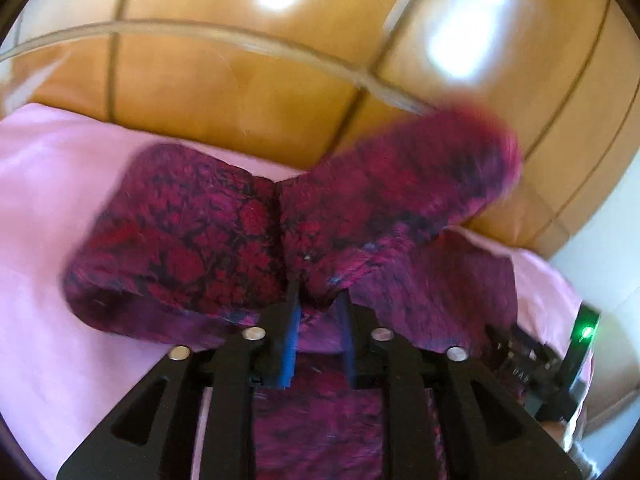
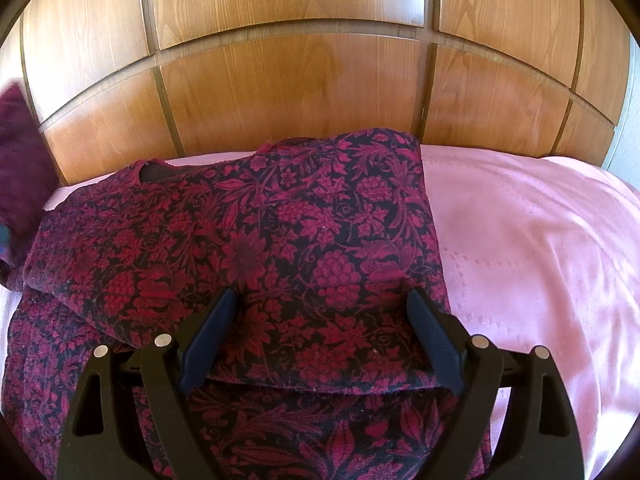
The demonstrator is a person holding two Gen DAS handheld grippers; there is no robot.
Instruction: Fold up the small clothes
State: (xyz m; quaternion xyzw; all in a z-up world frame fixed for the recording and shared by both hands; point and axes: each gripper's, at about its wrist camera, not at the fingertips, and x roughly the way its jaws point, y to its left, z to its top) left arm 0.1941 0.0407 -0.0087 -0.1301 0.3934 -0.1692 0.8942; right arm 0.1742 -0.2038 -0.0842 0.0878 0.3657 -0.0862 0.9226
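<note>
The floral garment (image 2: 248, 240), a knitted top in crimson and black, lay spread on the pink bedcover (image 2: 540, 240) against the wooden headboard (image 2: 300, 80), its right side already turned inward to a straight fold edge. In the left wrist view one sleeve (image 1: 396, 184) was lifted off the bed, bunched at the tips of the left gripper (image 1: 318, 304). That gripper's jaws stood nearly closed with a pinch of the knit between the blue pads (image 1: 290, 344); the picture was blurred, and a firm clamp could not be confirmed, though the raised fabric indicated it was carried.

The right gripper (image 2: 320, 300) rested low over the near middle of the garment, jaws spread wide, the fabric lying flat between them and nothing gripped.

Assessment: the material appeared soft, limp and fairly thick, with a napped surface unlikely to slip from rubber pads. It would drape and sag wherever unsupported, and layers could drag one another. Hold is best taken at a cuff, hem or fold edge, pinching a single layer close to the corner, while the other tool pins the body down.
</note>
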